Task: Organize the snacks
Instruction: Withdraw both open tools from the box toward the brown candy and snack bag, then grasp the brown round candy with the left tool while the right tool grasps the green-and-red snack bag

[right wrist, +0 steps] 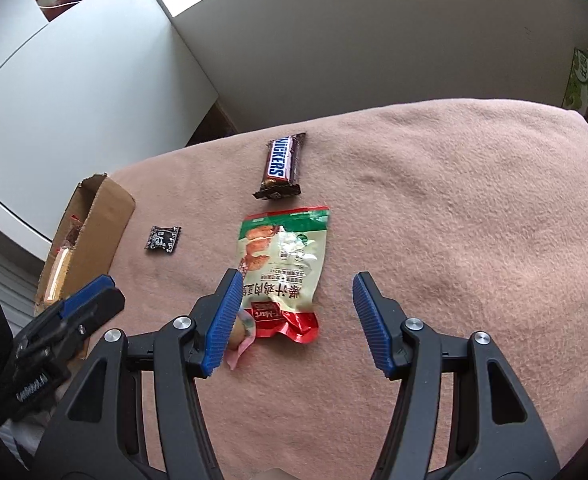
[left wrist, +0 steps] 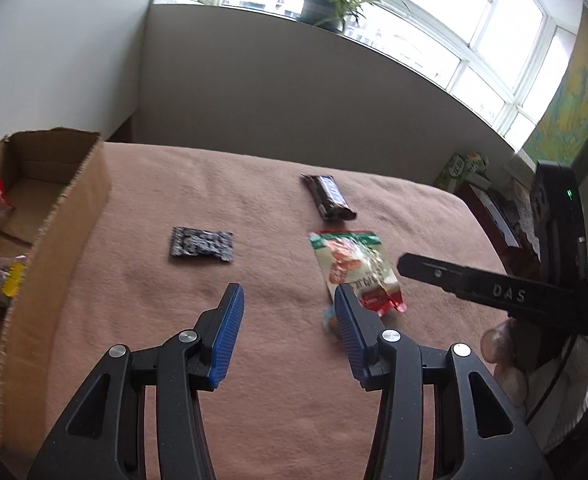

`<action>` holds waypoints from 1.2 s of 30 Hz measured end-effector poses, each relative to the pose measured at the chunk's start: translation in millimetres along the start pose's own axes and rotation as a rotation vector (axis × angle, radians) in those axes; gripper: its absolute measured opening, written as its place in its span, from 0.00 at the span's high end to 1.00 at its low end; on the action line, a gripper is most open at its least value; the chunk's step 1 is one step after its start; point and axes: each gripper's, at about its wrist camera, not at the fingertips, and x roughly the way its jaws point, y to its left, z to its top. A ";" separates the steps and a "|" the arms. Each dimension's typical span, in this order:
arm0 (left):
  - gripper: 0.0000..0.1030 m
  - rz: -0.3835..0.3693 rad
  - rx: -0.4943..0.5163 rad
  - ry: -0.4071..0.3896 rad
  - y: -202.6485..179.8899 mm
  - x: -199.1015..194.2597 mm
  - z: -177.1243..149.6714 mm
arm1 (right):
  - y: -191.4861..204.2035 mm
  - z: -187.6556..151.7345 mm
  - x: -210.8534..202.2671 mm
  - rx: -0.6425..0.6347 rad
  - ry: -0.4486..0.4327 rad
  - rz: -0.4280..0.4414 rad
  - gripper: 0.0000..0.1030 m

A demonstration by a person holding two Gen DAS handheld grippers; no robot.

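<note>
Left gripper (left wrist: pixel 290 312), right gripper (right wrist: pixel 298 304): both gaping wide, holding nothing, hovering over pink blanket (right wrist: pixel 454 200). Lying ahead: red-green snack pouch (right wrist: pixel 284 264), Chinese print; SNICKERS bar (right wrist: pixel 282 166); dark candy (right wrist: pixel 163 239). Sitting left: cardboard box (left wrist: pixel 66 240) containing snacks.

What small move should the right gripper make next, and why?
Probably ease the right gripper forward and down to straddle the red-and-green snack pouch. Its jaws stand open and empty, the pouch lies flat on the pink blanket just ahead, nearest of the loose snacks, and the cardboard box already holding snacks waits to the left.
</note>
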 end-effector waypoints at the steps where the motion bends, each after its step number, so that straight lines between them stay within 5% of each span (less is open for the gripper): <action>1: 0.55 -0.011 0.012 0.016 -5.9 5.8 -3.0 | -2.5 0.7 3.0 0.009 0.009 0.007 0.42; 11: 0.55 -0.025 0.108 0.111 -41.9 44.2 -18.3 | -12.2 6.7 22.7 0.042 0.070 0.109 0.42; 20: 0.55 0.013 0.113 0.102 -39.0 55.7 -17.8 | -8.1 6.9 33.1 0.036 0.095 0.174 0.42; 31: 0.63 0.056 0.114 0.086 -30.2 49.7 -15.7 | 18.8 1.9 38.1 -0.083 0.077 0.062 0.42; 36: 0.65 0.069 0.077 0.077 -13.7 42.3 -15.5 | 27.4 -1.9 40.6 -0.144 0.059 0.006 0.55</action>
